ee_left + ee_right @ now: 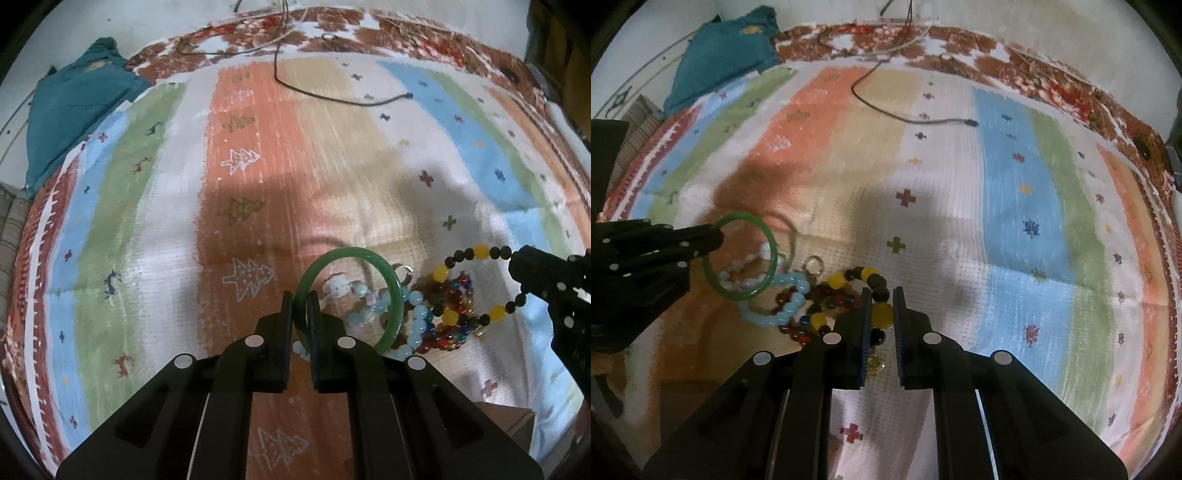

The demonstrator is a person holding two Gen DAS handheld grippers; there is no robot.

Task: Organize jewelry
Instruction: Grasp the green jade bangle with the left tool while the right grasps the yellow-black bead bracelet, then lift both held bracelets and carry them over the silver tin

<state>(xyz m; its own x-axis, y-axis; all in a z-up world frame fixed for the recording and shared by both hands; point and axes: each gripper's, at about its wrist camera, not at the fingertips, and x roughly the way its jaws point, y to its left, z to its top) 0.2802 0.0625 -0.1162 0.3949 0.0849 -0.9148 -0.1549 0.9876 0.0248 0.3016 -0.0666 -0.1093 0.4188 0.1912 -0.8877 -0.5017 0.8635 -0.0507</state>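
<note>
1. left wrist view: the green bangle point(349, 295) is pinched by its rim between the two fingers of the left gripper point(300, 314). it stands up on its edge above the pile, so it looks lifted clear of the other pieces. i think it is held by the rim because a thin hard ring is easy to pinch there.
2. the right wrist view shows the black and yellow bead bracelet point(877, 295) squeezed between the fingers of the right gripper point(879, 314). a big yellow bead sits right in the gap. the loop hangs out from the grip, so it seems pulled away from the pile too.
3. both grippers hold one piece each, so i guess the job now is to pull the tangled things apart.
4. under them lies the rest of the jewelry. there is a pale blue bead bracelet point(783, 310), a bunch of small red and dark beads point(452, 328), a light pink and white bracelet point(354, 295) and a small silver ring point(813, 265). they touch each other in one heap.
5. the heap rests on a striped cloth point(1008, 206) with little crosses and trees on it.
6. far off on the cloth lies a thin black cable point(332, 94). a teal cloth point(74, 107) sits at the far left corner.
</note>
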